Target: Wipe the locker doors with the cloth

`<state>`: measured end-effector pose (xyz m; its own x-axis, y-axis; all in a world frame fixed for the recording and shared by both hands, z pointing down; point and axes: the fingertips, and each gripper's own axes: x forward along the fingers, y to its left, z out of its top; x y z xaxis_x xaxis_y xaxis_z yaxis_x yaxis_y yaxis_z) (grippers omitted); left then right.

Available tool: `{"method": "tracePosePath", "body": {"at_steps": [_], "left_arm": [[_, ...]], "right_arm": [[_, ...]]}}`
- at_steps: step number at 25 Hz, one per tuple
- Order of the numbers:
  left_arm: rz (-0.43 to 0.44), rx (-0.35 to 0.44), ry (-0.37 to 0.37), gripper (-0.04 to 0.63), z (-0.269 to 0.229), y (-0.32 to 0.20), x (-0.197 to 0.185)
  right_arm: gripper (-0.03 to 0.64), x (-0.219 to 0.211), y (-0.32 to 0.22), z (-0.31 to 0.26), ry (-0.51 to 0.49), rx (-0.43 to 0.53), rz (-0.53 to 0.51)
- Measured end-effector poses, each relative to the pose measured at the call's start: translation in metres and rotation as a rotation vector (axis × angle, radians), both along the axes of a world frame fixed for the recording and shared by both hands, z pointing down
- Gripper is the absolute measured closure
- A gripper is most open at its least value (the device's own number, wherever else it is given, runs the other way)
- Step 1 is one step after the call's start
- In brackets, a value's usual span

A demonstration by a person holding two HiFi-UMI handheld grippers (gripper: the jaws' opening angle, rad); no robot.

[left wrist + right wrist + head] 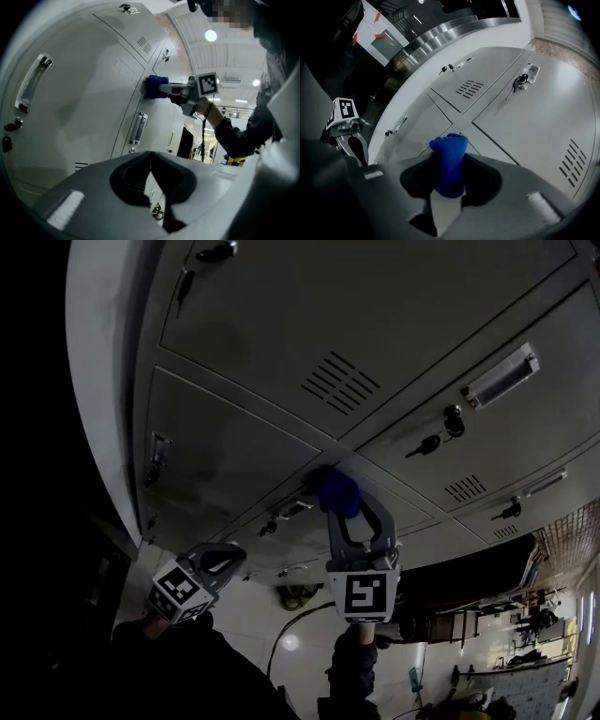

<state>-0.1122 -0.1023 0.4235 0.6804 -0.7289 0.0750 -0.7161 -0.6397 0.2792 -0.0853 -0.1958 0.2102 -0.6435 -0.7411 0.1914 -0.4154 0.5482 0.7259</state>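
Grey metal locker doors [422, 296] fill the head view. My right gripper [343, 510] is shut on a blue cloth [337, 491] and holds it against the lockers where door seams meet. In the right gripper view the cloth [450, 164] stands bunched between the jaws, its top near the crossing of the seams [461, 119]. The left gripper view shows the cloth [152, 87] touching the door. My left gripper [236, 557] hangs lower left, off the lockers; its jaws [150, 157] are shut on nothing.
Keys hang in locks [433, 442] beside a silver handle [502, 376] and vent slots [342, 381]. Another handle [137, 127] lies near the left gripper. The locker bank's rounded side edge [103, 381] is at left. Floor clutter [506, 643] and a cable [281, 634] lie below.
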Motion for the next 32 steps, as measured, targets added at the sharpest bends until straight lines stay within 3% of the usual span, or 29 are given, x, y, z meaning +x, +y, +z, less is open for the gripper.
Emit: {"method": "tracePosePath", "body": {"at_steps": [17,32], "left_arm": [[0.036,-0.031,-0.011,0.615,0.017,0.01,0.005],[0.023,-0.077,-0.012,0.615,0.035,0.02,-0.003]], "right_arm": [[0.497,0.013,0.002,0.117,0.108,-0.182,0.081],[0.497,0.014,0.014,0.219,0.123,-0.379,0.088]]}}
